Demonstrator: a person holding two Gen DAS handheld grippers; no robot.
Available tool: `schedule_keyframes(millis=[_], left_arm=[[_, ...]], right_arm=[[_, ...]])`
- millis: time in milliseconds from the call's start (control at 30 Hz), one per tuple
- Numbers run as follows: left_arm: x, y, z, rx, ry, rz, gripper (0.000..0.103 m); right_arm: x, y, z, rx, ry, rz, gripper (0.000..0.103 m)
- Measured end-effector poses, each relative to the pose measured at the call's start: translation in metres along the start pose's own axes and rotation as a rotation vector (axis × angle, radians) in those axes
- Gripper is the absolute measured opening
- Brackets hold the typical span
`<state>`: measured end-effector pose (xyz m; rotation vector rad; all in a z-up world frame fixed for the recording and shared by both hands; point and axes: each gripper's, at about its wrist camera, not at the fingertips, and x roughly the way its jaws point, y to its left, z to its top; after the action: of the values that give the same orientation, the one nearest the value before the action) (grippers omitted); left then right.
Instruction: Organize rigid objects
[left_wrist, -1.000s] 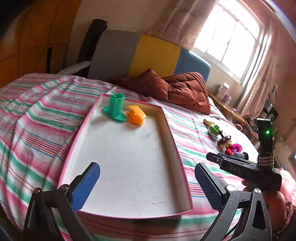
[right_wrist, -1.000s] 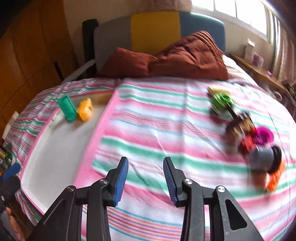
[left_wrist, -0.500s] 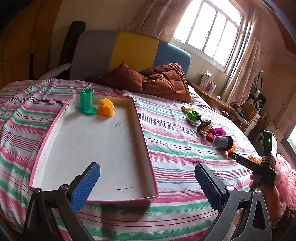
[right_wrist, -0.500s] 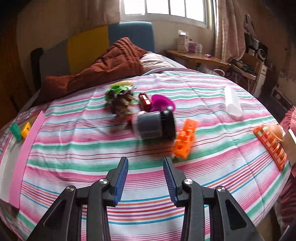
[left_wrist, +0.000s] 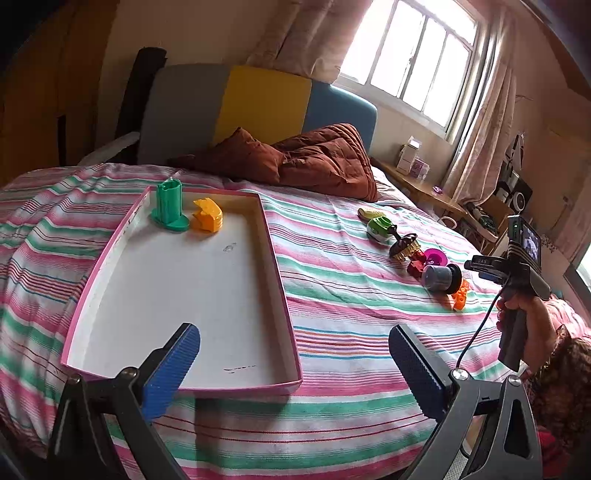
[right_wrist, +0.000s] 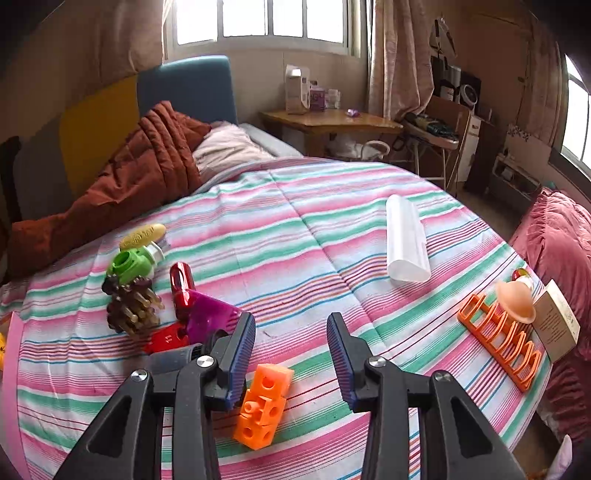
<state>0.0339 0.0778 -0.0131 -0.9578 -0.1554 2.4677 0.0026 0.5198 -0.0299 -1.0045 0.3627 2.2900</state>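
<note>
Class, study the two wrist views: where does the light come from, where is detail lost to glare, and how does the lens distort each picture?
Left wrist view: daylight floods through the window, its panes blown out white; the tray and bed edges bow outward, corners dark. Right wrist view: the window is likewise overexposed, the striped bedspread bulges like a dome; both pictures are sharp.

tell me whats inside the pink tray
A green toy and an orange toy at the far end of the pink tray; its near edge is partly hidden by the left tongs.
</note>
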Motion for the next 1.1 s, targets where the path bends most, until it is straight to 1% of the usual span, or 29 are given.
schedule_keyframes(millis=[67, 200, 300, 400, 467, 500, 567, 667, 733, 767, 833, 933, 1033, 1100], left_arm=[[0.001, 0.001, 0.0, -0.004, 0.002, 0.0, 0.103], [0.002, 0.0, -0.001, -0.004, 0.003, 0.003, 0.103], [0.004, -0.002, -0.002, -0.003, 0.008, 0.0, 0.103], [0.004, -0.003, -0.002, 0.003, 0.011, 0.002, 0.103], [0.003, -0.003, -0.002, 0.005, 0.007, 0.004, 0.103], [0.002, -0.002, -0.002, 0.003, 0.006, 0.006, 0.103], [0.001, -0.001, -0.002, -0.004, 0.001, 0.006, 0.103], [0.003, 0.0, -0.003, -0.013, 0.006, 0.004, 0.103], [0.003, -0.002, -0.004, -0.013, 0.009, -0.002, 0.103], [0.004, -0.003, -0.004, -0.011, 0.012, -0.003, 0.103], [0.005, -0.006, -0.005, -0.004, 0.013, -0.007, 0.103], [0.004, -0.01, -0.006, 0.012, 0.012, -0.007, 0.103], [0.004, -0.011, -0.005, 0.011, 0.013, -0.001, 0.103], [0.005, -0.011, -0.005, 0.005, 0.019, -0.002, 0.103]], right_arm=[[0.009, 0.005, -0.006, -0.038, 0.043, 0.03, 0.04], [-0.01, 0.032, -0.031, -0.152, 0.004, 0.092, 0.041], [-0.023, 0.056, -0.051, -0.183, 0.028, 0.222, 0.041], [-0.033, 0.083, -0.072, -0.214, 0.07, 0.355, 0.041], [-0.041, 0.094, -0.083, -0.229, 0.076, 0.412, 0.041], [-0.047, 0.095, -0.088, -0.227, 0.062, 0.428, 0.041], [-0.059, 0.086, -0.091, -0.182, 0.015, 0.416, 0.041], [-0.067, 0.052, -0.084, -0.063, -0.044, 0.329, 0.041], [-0.065, 0.031, -0.078, -0.023, -0.063, 0.265, 0.042], [-0.062, 0.023, -0.075, -0.014, -0.053, 0.251, 0.042], [-0.054, 0.013, -0.072, -0.012, -0.02, 0.252, 0.042], [-0.045, 0.009, -0.069, -0.016, 0.005, 0.242, 0.042], [-0.045, 0.023, -0.063, -0.01, 0.015, 0.331, 0.042], [-0.039, 0.041, -0.056, -0.025, 0.035, 0.362, 0.042]])
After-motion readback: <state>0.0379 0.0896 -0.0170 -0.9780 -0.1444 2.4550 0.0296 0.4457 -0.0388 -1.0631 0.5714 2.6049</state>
